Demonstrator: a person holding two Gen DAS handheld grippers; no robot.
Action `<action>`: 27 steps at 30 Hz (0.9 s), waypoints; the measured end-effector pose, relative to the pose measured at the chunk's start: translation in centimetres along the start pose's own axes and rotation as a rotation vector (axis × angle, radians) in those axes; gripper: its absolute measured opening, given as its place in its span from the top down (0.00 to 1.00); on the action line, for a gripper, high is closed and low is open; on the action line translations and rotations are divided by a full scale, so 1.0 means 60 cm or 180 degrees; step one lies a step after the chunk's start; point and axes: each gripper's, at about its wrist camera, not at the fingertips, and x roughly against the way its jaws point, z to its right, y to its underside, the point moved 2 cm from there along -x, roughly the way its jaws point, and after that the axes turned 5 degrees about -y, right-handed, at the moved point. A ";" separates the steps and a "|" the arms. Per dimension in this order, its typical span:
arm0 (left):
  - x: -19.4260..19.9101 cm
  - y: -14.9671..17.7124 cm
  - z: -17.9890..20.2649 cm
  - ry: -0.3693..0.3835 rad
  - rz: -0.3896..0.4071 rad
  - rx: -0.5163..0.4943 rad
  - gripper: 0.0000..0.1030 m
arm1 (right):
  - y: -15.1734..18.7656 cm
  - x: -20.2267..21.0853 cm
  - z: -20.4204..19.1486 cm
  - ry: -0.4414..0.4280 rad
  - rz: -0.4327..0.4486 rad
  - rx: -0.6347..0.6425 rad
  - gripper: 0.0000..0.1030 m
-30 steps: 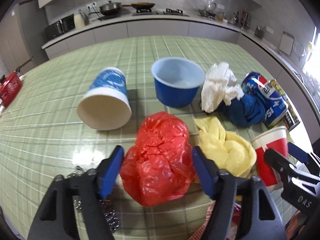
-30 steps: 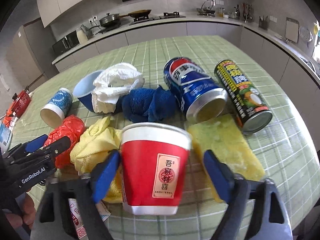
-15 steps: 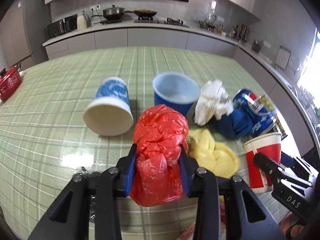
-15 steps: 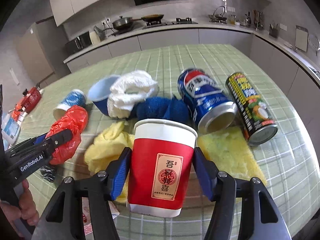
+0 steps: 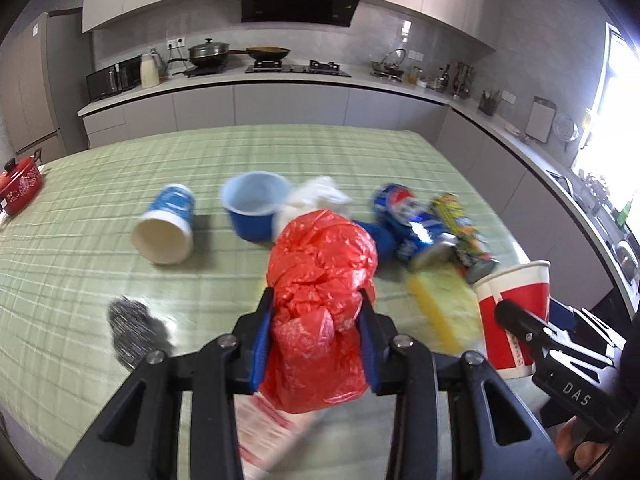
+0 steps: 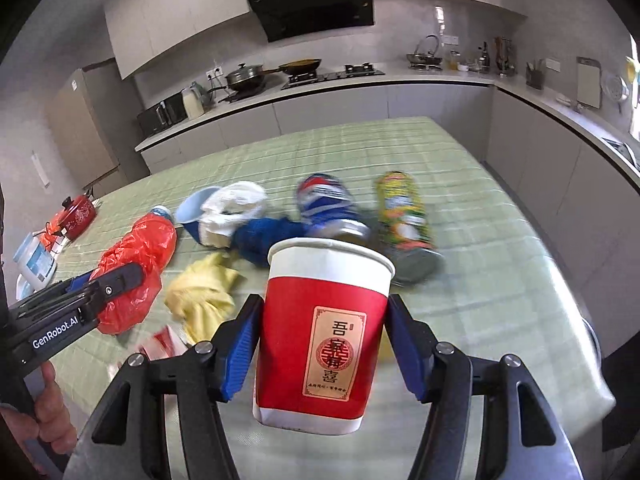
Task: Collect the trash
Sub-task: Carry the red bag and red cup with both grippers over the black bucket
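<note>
My left gripper (image 5: 317, 322) is shut on a crumpled red plastic bag (image 5: 320, 280), which hangs clear of the green checked tablecloth (image 5: 120, 184). My right gripper (image 6: 325, 332) is shut on an upright red paper cup (image 6: 320, 336), lifted off the table too. In the left wrist view that cup (image 5: 514, 300) shows at the right, and in the right wrist view the bag (image 6: 132, 268) shows at the left. Left lying on the table are a tipped blue paper cup (image 5: 166, 230), a blue bowl (image 5: 254, 208), white tissue (image 6: 236, 210), a blue cloth (image 6: 264, 236), two cans (image 6: 332, 204) and a yellow cloth (image 6: 204, 292).
A steel scourer (image 5: 132, 328) and a red-and-white wrapper (image 5: 264, 428) lie near the table's front edge. A yellow sponge cloth (image 5: 444, 300) lies by the cans. A red pot (image 5: 20, 180) stands at the far left. Kitchen counters (image 5: 280, 80) run behind and along the right.
Both grippers closed on their items, the left on the red bag and the right on the red cup, then lifted them off the table and drew back from the pile.
</note>
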 end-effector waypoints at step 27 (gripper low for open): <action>-0.002 0.073 0.502 0.1185 -0.0213 -0.0932 0.62 | 0.103 0.277 0.476 0.1200 0.0197 -0.0950 0.38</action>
